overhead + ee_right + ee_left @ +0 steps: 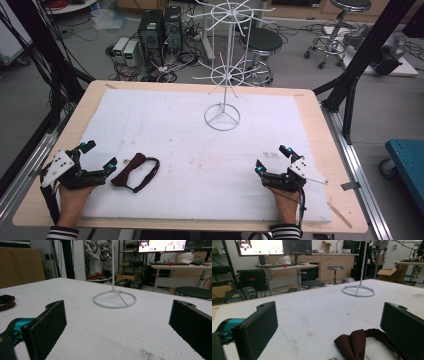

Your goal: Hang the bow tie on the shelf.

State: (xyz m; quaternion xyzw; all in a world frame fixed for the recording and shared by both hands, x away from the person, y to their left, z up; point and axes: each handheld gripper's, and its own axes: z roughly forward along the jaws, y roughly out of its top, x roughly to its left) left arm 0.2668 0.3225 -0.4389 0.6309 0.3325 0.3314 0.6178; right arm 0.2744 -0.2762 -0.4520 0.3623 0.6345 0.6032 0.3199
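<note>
A dark maroon bow tie with a strap (pixel 136 171) lies flat on the white foam mat (pixel 190 135), near the front left. My left gripper (pixel 99 155) rests open just left of it; in the left gripper view the bow tie (pixel 354 343) sits low between the wide-apart jaws, nearer the right one. My right gripper (pixel 272 158) rests open on the mat at the front right with nothing between its jaws. A white wire display stand (pixel 224 75) with hook arms rises from its ring base (pixel 222 117) at the mat's far middle, also seen as a ring base (pixel 114 299) ahead of the right gripper.
The foam mat covers a wooden table (pixel 330 135). Beyond the far edge stand stools (pixel 261 42), computer towers (pixel 159 27) and cables on the floor. A black frame post (pixel 367 47) rises at the right.
</note>
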